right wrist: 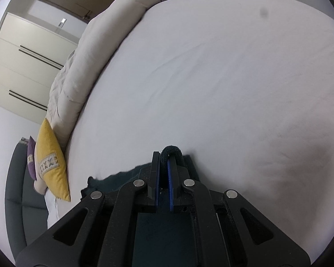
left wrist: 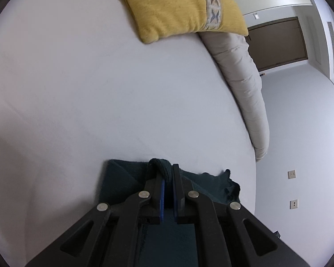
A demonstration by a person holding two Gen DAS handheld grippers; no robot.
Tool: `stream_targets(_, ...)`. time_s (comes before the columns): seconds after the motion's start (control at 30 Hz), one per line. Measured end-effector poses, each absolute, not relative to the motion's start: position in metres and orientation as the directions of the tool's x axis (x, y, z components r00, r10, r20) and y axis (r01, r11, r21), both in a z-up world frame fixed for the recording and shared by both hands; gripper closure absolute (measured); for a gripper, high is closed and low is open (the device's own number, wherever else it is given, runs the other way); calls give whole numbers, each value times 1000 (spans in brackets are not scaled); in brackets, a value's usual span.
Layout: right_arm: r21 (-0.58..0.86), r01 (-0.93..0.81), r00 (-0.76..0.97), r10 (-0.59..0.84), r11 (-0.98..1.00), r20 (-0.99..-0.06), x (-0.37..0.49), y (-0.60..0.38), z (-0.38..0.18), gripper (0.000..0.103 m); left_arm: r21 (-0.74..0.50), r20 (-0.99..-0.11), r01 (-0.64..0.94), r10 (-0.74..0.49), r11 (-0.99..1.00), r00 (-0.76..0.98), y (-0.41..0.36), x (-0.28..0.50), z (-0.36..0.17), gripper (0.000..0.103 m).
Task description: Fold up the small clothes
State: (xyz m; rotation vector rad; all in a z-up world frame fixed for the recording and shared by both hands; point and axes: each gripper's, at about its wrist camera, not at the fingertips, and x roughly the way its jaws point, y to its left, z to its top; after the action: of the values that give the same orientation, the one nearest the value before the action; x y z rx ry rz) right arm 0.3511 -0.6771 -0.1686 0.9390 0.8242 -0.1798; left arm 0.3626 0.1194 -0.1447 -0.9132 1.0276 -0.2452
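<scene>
Both tools grip the dark teal garment (left wrist: 122, 184) over the white bed (left wrist: 100, 89): the left tool (left wrist: 168, 173) is clamped on 1 rolled edge, the right tool (right wrist: 164, 162) on another, near a yellow cushion (left wrist: 178, 6) and a beige duvet (left wrist: 240, 84).

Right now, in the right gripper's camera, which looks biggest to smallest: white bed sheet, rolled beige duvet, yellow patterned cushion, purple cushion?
1. White bed sheet
2. Rolled beige duvet
3. Yellow patterned cushion
4. Purple cushion, though it is partly hidden behind the yellow one.
</scene>
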Motion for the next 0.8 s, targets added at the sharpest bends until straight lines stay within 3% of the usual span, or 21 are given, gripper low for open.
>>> stream_targets(0.13,631,470,669,217,617,-711,370,-671,-173,97,-757,-627,-230,-581,612,518,118,367,-149,94)
stream_targets(0.2,626,477,656,223,617,-721,377,-670,-176,93,-770,-616,-224,-603,598,508,117,369,-148,87)
stream_targets(0.27,648,473,668,237,597,-705,380,-671,-178,87,-795,-584,-205,-630,571,512,117,367,-142,57)
stream_targets(0.3,643,475,677,218,601,-703,381,-670,-176,82,-805,-569,-193,-635,562,522,117,365,-138,50)
stream_targets(0.37,621,482,693,165,618,-702,378,-667,-168,58,-799,-571,-197,-612,569,548,121,360,-128,26)
stream_targets(0.4,611,495,699,134,618,-703,374,-667,-165,41,-794,-573,-204,-595,572,563,124,357,-124,21)
stream_targets(0.43,607,501,707,113,617,-698,369,-667,-160,41,-799,-565,-205,-589,566,577,128,354,-120,18)
stream_targets(0.6,568,447,724,94,691,-684,357,-644,-135,41,-795,-553,-174,-575,581,603,135,333,-104,18)
stream_targets(0.8,451,233,698,175,862,-695,346,-564,-116,41,-701,-596,-84,-517,708,615,113,290,-88,21)
